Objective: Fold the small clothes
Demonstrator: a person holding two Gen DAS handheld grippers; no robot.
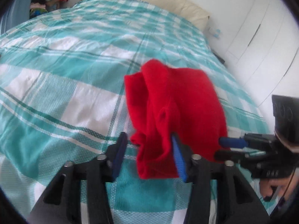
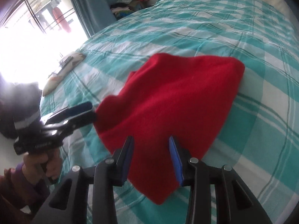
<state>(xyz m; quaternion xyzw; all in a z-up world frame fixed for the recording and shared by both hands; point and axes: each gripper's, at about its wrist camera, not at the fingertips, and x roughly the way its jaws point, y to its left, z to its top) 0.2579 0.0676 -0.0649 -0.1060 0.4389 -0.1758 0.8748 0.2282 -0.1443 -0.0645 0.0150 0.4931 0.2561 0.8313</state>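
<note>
Weight: judged very light, a small red garment (image 2: 168,100) of thin soft knit.
Stiffness: none; sagged and bunched into folds wherever unsupported, seen best in the left wrist view.
Surface: fuzzy, not slippery; probably gripped well by the ribbed blue pads (image 1: 178,160).
Fragility: not fragile, but likely stretched out of shape if pulled hard.
Where to hold: best judged at an edge or a corner, one layer pair per side, so that the cloth hung flat between the two hands.
Look: plain bright red, no print visible; exact type of clothing not possible to tell.
Place: lifted above the bed (image 2: 243,28) with the teal and white checked cover, far part perhaps touching the cover, not sure.
Left hand-held gripper (image 1: 149,158): jaws clearly apart, with the bunched cloth lying between them against the right pad; not pinched.
Right hand-held gripper (image 2: 151,160): jaws apart in its own view, cloth between them; in the left wrist view the tips reached into the garment's edge; firm hold not possible to confirm.
Blur: strong on the cloth.
</note>
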